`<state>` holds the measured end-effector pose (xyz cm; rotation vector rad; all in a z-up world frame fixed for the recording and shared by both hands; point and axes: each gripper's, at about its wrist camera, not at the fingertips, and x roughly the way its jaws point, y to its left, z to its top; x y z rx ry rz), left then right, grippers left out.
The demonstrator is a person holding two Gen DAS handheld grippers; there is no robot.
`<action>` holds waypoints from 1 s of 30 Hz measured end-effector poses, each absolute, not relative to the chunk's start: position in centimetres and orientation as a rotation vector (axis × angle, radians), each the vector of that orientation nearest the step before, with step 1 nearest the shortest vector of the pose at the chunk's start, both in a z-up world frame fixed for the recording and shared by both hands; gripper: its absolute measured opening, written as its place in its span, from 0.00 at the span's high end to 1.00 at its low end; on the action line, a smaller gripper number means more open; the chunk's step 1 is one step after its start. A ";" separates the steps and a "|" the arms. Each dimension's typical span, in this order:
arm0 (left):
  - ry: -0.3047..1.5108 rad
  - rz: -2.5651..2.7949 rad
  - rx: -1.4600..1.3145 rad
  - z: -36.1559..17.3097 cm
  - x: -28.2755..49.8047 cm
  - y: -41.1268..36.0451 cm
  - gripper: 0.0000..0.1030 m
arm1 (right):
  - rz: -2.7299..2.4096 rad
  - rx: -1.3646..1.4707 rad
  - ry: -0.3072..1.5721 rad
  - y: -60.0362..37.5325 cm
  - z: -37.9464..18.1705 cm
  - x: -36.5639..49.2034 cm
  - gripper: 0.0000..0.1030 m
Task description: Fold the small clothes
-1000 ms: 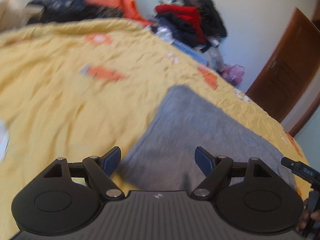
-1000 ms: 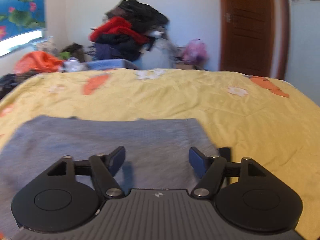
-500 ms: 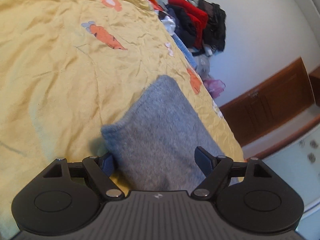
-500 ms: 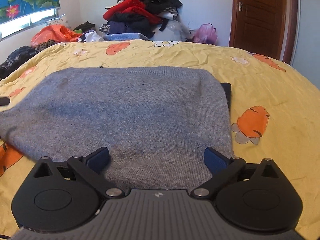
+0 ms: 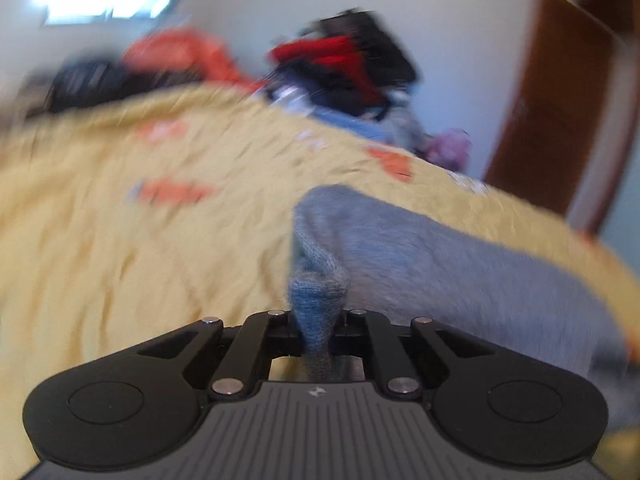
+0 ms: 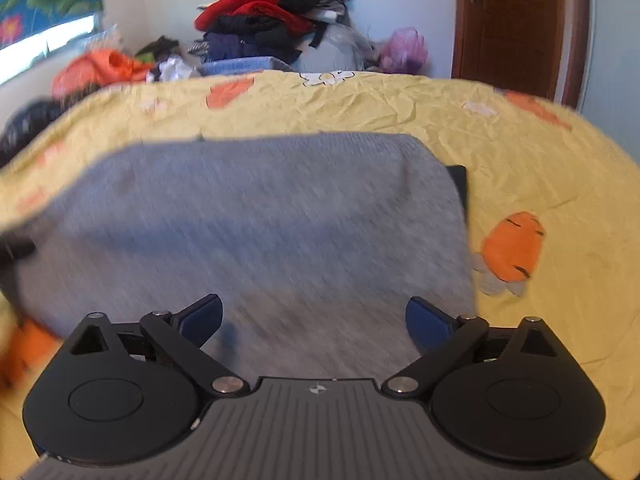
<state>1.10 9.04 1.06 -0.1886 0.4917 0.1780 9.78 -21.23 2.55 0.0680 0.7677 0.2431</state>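
Note:
A grey knitted garment (image 6: pixel 260 220) lies folded on the yellow bed sheet (image 6: pixel 540 152). My left gripper (image 5: pixel 316 320) is shut on the garment's near left edge, and a bunched fold of grey cloth (image 5: pixel 420 256) rises from between its jaws and lifts off the sheet. My right gripper (image 6: pixel 314 320) is open, its blue pads (image 6: pixel 202 314) spread over the garment's near edge without touching it. A dark strip (image 6: pixel 460 184) shows under the garment's right side. The left wrist view is blurred.
The sheet has orange carrot prints (image 6: pixel 512 248). A heap of red, black and blue clothes (image 6: pixel 272 12) stands beyond the bed's far edge, with orange cloth (image 6: pixel 104 68) to the left. A brown door (image 6: pixel 516 24) is at the far right.
My left gripper has shut on the garment's edge and lifted it, its view swinging up. My right gripper stays open and has pulled back slightly over the near edge.

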 end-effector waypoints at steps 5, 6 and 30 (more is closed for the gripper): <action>0.455 0.098 0.058 1.2 0.5 4.8 0.92 | 0.582 0.174 0.888 -14.7 7.3 15.1 0.01; 0.448 0.083 0.090 1.1 0.3 4.3 0.92 | 0.651 0.174 0.924 -12.9 7.8 16.4 0.01; 0.385 -0.069 0.156 3.5 -0.2 0.2 0.92 | 0.759 -0.280 0.989 -1.3 6.9 24.1 0.85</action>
